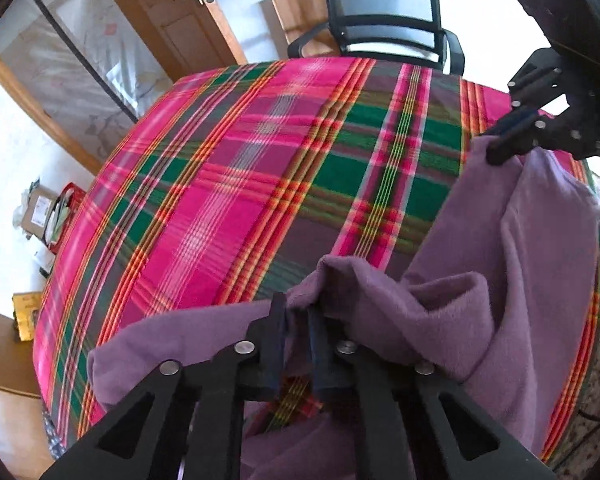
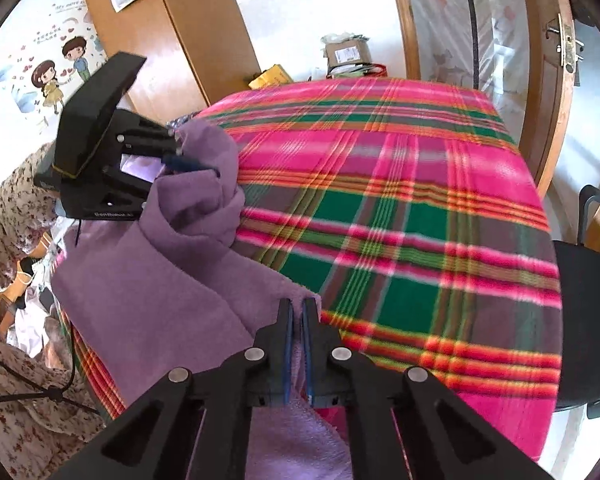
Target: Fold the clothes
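A purple fleece garment [image 1: 500, 280] hangs between my two grippers above a table covered with a pink, green and red plaid cloth [image 1: 260, 180]. My left gripper [image 1: 298, 312] is shut on one edge of the garment. My right gripper [image 2: 298, 308] is shut on another edge of the garment [image 2: 160, 280]. The right gripper also shows in the left wrist view [image 1: 500, 148] at the upper right, pinching the fabric. The left gripper shows in the right wrist view [image 2: 192, 164] at the left. The garment sags in folds between them.
The plaid cloth [image 2: 400, 220] spreads ahead of both grippers. A black mesh office chair [image 1: 380, 12] stands at the table's far side. A wooden door [image 1: 172, 20], a wooden cabinet [image 2: 172, 40] and boxes [image 2: 346, 54] on the floor surround the table. Floral fabric [image 2: 4, 220] lies at the left.
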`<state>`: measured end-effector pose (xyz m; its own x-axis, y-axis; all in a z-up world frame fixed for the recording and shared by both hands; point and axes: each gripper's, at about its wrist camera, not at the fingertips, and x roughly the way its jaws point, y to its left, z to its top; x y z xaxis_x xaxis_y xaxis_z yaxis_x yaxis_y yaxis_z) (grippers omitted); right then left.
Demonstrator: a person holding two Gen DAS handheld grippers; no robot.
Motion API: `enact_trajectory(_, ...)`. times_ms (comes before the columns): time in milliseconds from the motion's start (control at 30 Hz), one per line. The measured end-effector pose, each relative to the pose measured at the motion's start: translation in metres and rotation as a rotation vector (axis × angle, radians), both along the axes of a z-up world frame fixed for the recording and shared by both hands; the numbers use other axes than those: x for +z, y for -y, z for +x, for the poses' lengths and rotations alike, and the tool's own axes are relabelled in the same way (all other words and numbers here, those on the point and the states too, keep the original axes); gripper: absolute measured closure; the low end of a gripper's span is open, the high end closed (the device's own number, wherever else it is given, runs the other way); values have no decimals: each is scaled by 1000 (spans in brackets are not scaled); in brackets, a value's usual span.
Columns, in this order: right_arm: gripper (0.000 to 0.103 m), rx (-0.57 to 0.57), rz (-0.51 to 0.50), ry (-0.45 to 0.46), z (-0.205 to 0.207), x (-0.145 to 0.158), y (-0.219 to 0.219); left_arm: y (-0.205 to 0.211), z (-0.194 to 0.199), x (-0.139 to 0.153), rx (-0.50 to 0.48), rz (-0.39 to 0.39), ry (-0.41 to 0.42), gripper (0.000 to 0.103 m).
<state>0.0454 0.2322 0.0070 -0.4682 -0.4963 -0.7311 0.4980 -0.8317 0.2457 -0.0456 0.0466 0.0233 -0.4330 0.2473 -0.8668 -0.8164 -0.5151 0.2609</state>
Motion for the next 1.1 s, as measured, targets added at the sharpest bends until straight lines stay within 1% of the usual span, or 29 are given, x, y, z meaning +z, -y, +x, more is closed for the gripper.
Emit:
enact_trajectory(133, 98, -57, -20, -14, -5, 7, -17, 1, -10, 8, 36, 44, 6, 96)
enact_trajectory(267, 98, -104, -17, -33, -10, 11, -30, 2, -18, 16, 74, 76, -19, 96)
enact_trajectory(433, 98, -208, -25, -78, -20, 21, -59, -1, -30, 20, 101, 85, -33, 96)
enact_trajectory(533, 98, -277, 13, -117, -29, 28, -75, -4, -40, 21, 126, 92, -35, 97)
enact_trajectory(700, 99, -383, 56, -165, -50, 36, -97, -6, -60, 23, 173, 110, -29, 97)
enact_trajectory(800, 99, -447, 51, -166, -71, 38, -114, -7, -71, 24, 201, 118, -28, 97)
enact_trajectory(900, 99, -486, 68, -179, -87, 38, -123, -7, -83, 25, 226, 132, -24, 97)
enact_trajectory(1100, 99, -564, 69, -199, -116, 42, -138, -9, -104, 33, 268, 168, -34, 97)
